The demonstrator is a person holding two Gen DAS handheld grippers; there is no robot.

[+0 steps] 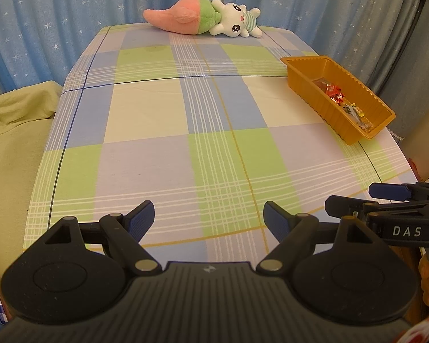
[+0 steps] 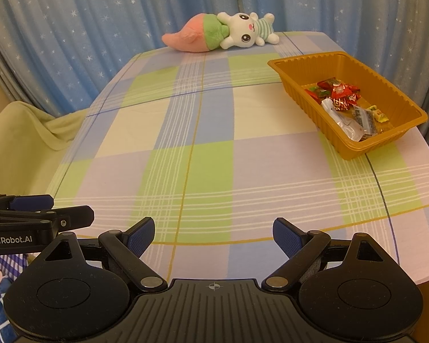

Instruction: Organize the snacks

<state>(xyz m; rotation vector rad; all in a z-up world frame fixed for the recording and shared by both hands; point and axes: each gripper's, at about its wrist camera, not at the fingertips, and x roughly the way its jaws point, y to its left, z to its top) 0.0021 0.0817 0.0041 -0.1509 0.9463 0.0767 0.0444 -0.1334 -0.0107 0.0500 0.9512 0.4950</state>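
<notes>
Nearest to me, both grippers hang over the near edge of the table [image 1: 146, 108], well short of the tray [image 2: 297, 65] and down toward the cloth. The left gripper [image 1: 208, 217] has its blue pads [image 1: 141, 218] spread wide with nothing but checked cloth between them. The right gripper [image 2: 211, 235] sits just beside it, on the tray's side, and its jaws are spread just as wide and just as empty. From the left camera the right gripper shows as a black arm with white lettering at the right edge; from the right camera the left one pokes in at the lower left.

Between the grippers and the tray the cloth is bare: green, blue, lilac and cream squares crossed by white lines.

The orange tray lies toward the table's right edge, set at a slant. The snacks [image 2: 340, 97] are all inside it, heaped in its nearer half: red wrappers, a clear packet, a small yellow one.

Beyond the tray, at the far edge, a plush rabbit [image 2: 243, 30] lies on its side against a pink and green plush carrot [image 2: 191, 38]. Behind them hangs a blue curtain [image 1: 57, 14] with white stars
</notes>
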